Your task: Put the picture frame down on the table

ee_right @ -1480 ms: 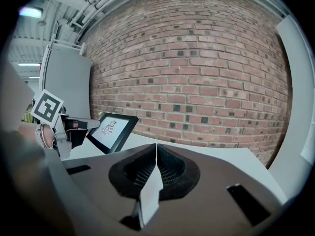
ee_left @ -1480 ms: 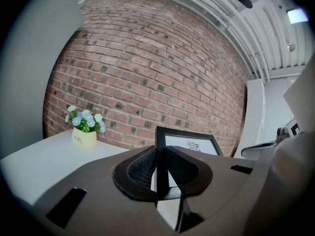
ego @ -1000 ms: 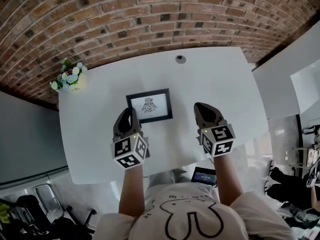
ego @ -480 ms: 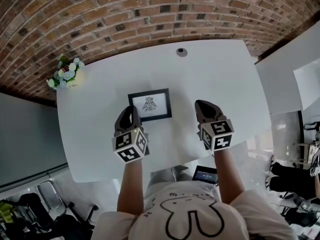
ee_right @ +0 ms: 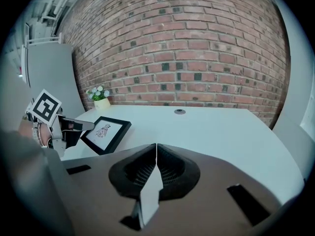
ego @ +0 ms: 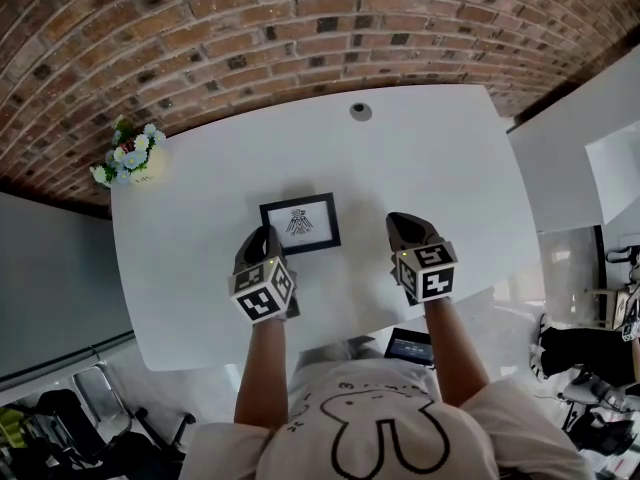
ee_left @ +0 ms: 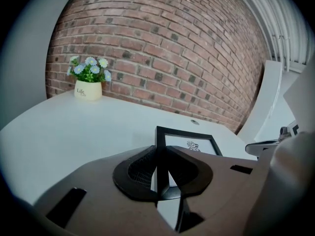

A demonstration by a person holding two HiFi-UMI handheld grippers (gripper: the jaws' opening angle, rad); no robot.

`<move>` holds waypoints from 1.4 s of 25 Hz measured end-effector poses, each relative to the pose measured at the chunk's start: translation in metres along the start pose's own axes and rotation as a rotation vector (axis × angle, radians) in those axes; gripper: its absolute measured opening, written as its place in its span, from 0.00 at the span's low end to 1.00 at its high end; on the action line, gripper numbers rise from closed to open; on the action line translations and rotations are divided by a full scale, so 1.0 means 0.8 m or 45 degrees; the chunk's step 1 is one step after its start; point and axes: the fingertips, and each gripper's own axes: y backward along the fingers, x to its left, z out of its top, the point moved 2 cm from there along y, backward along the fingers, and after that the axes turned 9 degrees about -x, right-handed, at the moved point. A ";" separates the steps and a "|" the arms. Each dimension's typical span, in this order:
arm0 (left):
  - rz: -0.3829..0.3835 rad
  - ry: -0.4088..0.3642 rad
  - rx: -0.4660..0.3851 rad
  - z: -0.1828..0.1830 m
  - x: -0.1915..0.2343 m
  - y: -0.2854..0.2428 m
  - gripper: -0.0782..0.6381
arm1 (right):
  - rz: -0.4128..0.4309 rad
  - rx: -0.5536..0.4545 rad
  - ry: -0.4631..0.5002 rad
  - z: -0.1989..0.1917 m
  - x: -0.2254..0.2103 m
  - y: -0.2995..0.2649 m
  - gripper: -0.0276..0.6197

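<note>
A black picture frame (ego: 300,224) with a white print is held low over the white table (ego: 200,268), almost flat; I cannot tell whether it touches the top. My left gripper (ego: 262,236) is shut on the frame's near left edge. In the left gripper view the black edge (ee_left: 160,154) stands clamped between the jaws, and the print (ee_left: 192,144) shows beyond them. My right gripper (ego: 403,223) hovers to the right of the frame, apart from it, shut and empty. The right gripper view shows its own shut tips (ee_right: 155,146), the frame (ee_right: 106,131) and the left gripper's marker cube (ee_right: 44,108).
A small pot of flowers (ego: 130,158) stands at the table's far left corner by the brick wall (ego: 300,28). A round cable hole (ego: 360,111) sits at the far middle. A white panel (ego: 570,138) rises to the right. A dark device (ego: 408,348) lies below the near edge.
Both grippers have sunk toward the table, and the frame has come down with the left one. Neither gripper's jaws have changed.
</note>
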 end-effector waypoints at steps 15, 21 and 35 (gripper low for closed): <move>0.071 0.048 0.138 -0.036 0.008 -0.020 0.21 | -0.018 0.113 -0.064 -0.033 -0.020 -0.017 0.07; 0.085 0.048 0.169 -0.041 0.013 -0.028 0.21 | -0.016 0.125 -0.067 -0.032 -0.021 -0.026 0.07; 0.079 0.006 0.231 -0.041 0.013 -0.037 0.22 | -0.008 0.108 -0.068 -0.021 -0.016 -0.028 0.07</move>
